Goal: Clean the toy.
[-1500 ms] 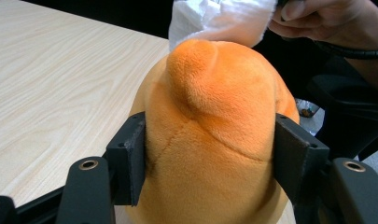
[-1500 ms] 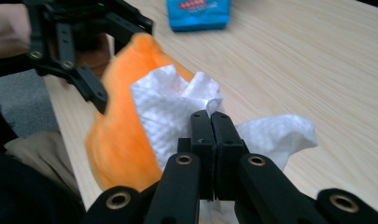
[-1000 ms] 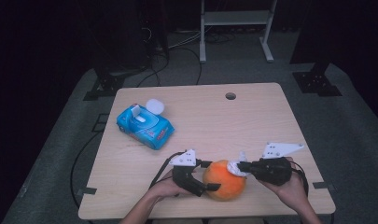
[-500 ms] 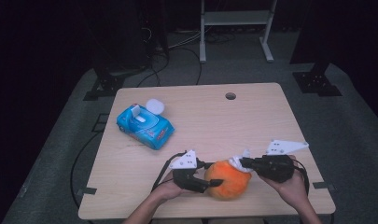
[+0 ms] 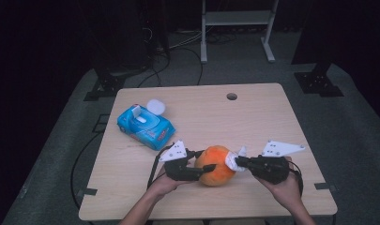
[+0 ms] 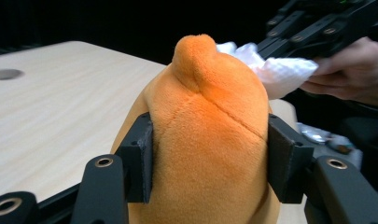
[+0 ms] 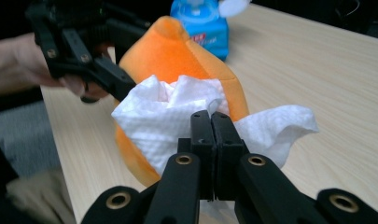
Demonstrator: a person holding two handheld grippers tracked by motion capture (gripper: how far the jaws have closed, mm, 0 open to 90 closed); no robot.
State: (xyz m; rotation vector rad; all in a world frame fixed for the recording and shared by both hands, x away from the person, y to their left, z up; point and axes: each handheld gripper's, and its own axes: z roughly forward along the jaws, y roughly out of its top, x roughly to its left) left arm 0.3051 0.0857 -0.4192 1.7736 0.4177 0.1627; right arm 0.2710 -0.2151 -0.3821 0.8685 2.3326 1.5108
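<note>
Left gripper point(image 6: 210, 186) is clenched on the orange plush toy point(image 5: 216, 165): in the left gripper view both black pads press into the fabric, one on each flank. Its jaws have just been closing, and the toy is between them. The toy sits near the front edge of the wooden table point(image 5: 253, 112), roughly midway between the front corners; whether it rests on the surface or is lifted slightly cannot be told.

Right gripper point(image 7: 210, 135) is fully closed on a crumpled white wipe point(image 7: 163, 119), with the paper pinched between the jaw tips and bunched against the upper side of the toy. In the high view the wipe touches the toy's right flank.

Status, as judged from these views:
- Done: wipe drawn and gripped; toy secured by the opposite gripper; wipe brought into contact with the plush.
- Remaining: wiping strokes over the toy's surface, then release of toy and wipe.

A blue pack of wet wipes point(image 5: 145, 125) lies toward the left edge of the table, well apart from the toy, with its white lid flipped open.
</note>
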